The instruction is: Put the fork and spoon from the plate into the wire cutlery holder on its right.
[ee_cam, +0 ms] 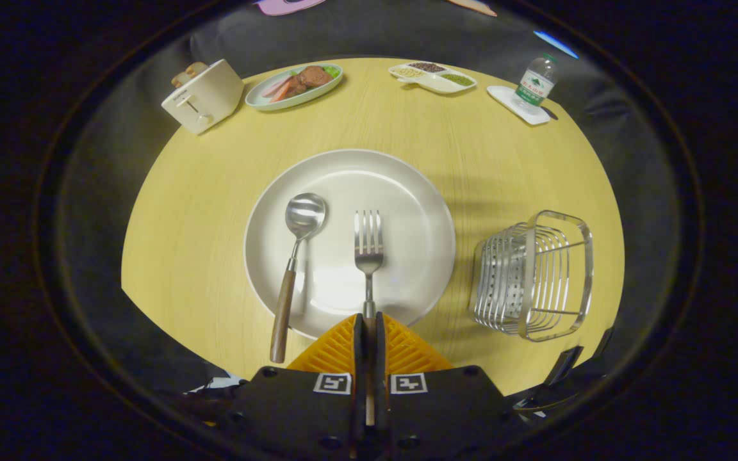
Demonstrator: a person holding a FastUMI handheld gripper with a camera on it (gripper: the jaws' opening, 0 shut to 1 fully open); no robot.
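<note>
Steel tines of the fork [368, 246] are aimed away from the gripper [369, 326], its long axis running straight ahead along the fingers; its handle is clamped between the two fingers, which are drawn together on it at the near rim of the white plate [407, 186]. Head and neck of the fork lie over the plate's floor. Left of it, the spoon [295, 262] is laid almost parallel, bowl away and leaning slightly right, its wooden handle crossing the near rim onto the round wooden table [215, 192]. The wire cutlery holder [535, 275] is seen just right of the plate, apart from it, near the table's right edge, with bare wood between the two. Well beyond the plate, along the far edge, are set a cream toaster [204, 96], an oval dish of food [294, 85], a divided tray [433, 77] and a water bottle [537, 82] on a small white tray [510, 102]. Writing on the bottle's green label and the toaster's front is too small to be read.
</note>
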